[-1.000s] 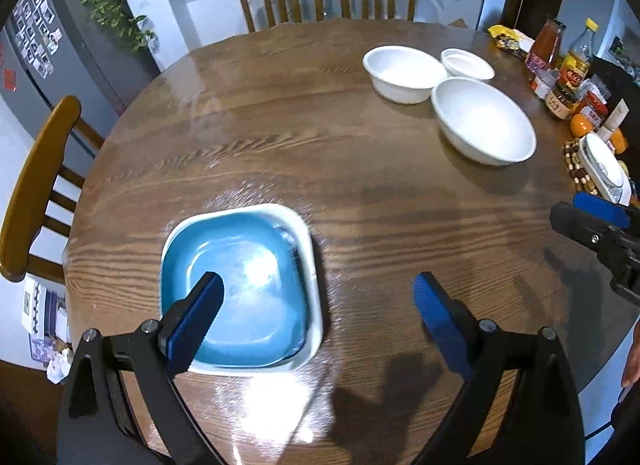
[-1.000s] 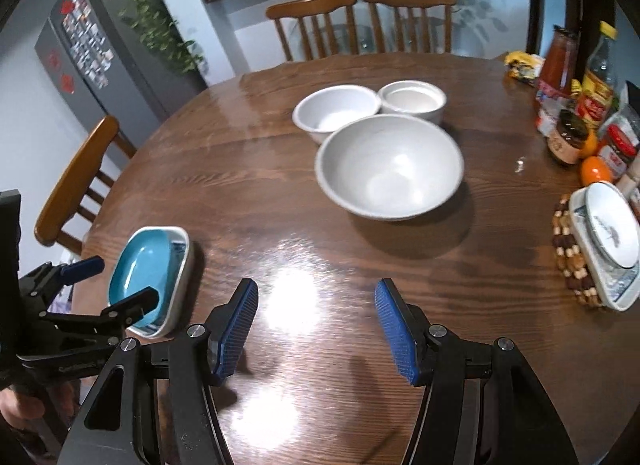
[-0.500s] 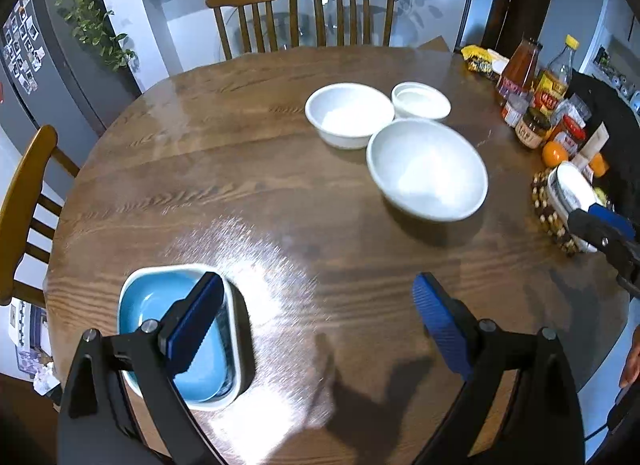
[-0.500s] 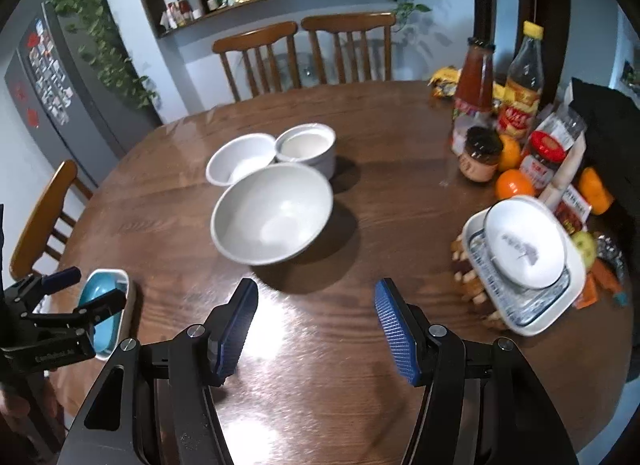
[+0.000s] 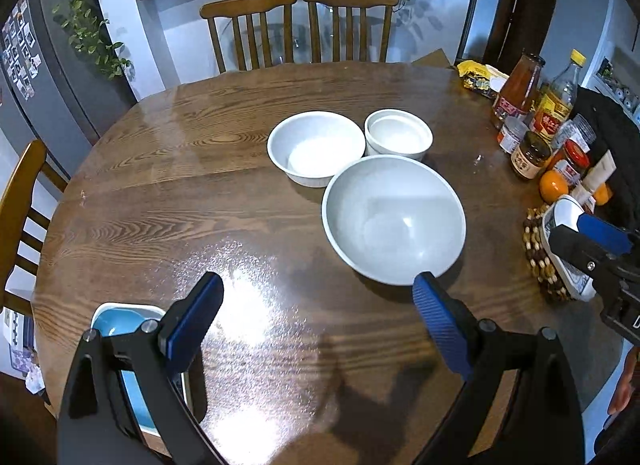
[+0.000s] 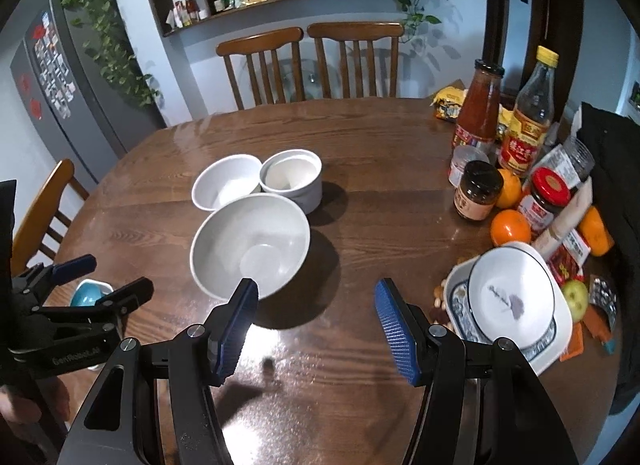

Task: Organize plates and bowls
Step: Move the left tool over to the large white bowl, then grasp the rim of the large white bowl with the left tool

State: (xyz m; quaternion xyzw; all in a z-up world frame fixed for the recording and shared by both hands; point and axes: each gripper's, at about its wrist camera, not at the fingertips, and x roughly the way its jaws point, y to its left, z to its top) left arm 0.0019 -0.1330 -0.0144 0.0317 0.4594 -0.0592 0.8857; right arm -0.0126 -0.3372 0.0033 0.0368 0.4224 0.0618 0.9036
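Writing: the left gripper's black frame, seen from the right wrist view, carries pale lettering that reads roughly "GenRobot.AI". The red-and-yellow label on the yellow-capped bottle (image 6: 530, 121) and the label on the red sauce bottle (image 6: 478, 105) carry print too small to read. Same for the dark-lidded jar (image 6: 478, 191) and the red-lidded jar (image 6: 546, 197).

Left gripper (image 5: 318, 313): blue pads spread wide, nothing between them, held above the round wooden table (image 5: 180, 193). Its left finger overlaps the blue dish (image 5: 116, 325) at the table's near-left edge; whether it touches the dish cannot be told.

Right gripper (image 6: 316, 325): jaws about half spread, empty, over bare wood. Left pad tip overlaps the near rim of the large white bowl (image 6: 250, 243) in the picture; contact cannot be told.

Bowls: large white bowl sits mid-table, upright. Behind it, the medium white bowl (image 5: 316, 147) and the small white bowl (image 5: 398, 133) stand side by side, all three close together, rims nearly touching.

Right edge of table: a white plate with a faint grey mark (image 6: 512, 297) rests on a blue-patterned square dish (image 6: 460, 297), which lies on a beaded mat (image 5: 536, 249). Oranges (image 6: 510, 227) and a green apple (image 6: 576, 297) lie near the jars
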